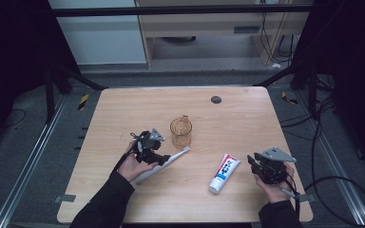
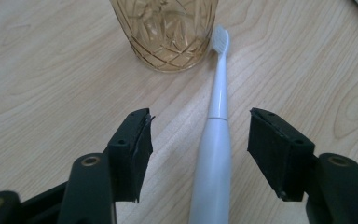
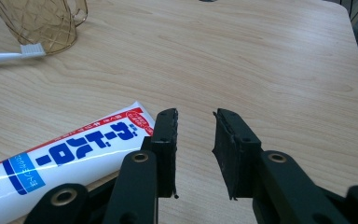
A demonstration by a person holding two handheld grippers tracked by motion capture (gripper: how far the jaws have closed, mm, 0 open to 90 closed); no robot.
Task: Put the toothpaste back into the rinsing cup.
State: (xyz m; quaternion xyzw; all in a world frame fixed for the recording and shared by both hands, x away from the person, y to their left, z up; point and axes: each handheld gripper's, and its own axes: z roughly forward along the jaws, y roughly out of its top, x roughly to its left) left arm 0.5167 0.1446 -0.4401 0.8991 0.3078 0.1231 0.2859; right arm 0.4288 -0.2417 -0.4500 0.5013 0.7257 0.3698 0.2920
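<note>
A white toothbrush (image 1: 178, 154) (image 2: 216, 107) lies flat on the wooden table (image 1: 237, 123), its bristle head next to an amber patterned glass mug (image 1: 181, 131) (image 2: 165, 32). My left gripper (image 1: 164, 159) (image 2: 199, 113) is low over the brush with its jaws open on either side of the handle, and a gap shows on both sides. A white toothpaste tube (image 1: 224, 172) (image 3: 70, 154) with red and blue print lies to the right. My right gripper (image 1: 254, 161) (image 3: 196, 112) hovers just right of the tube, open, with nothing between its fingers. The mug (image 3: 37, 21) and brush head (image 3: 30, 49) show far off in the right gripper view.
A small dark round mark (image 1: 216, 99) sits near the table's far edge. Black frame bars and cables run around the table, with grey floor beyond and a cabinet at the back.
</note>
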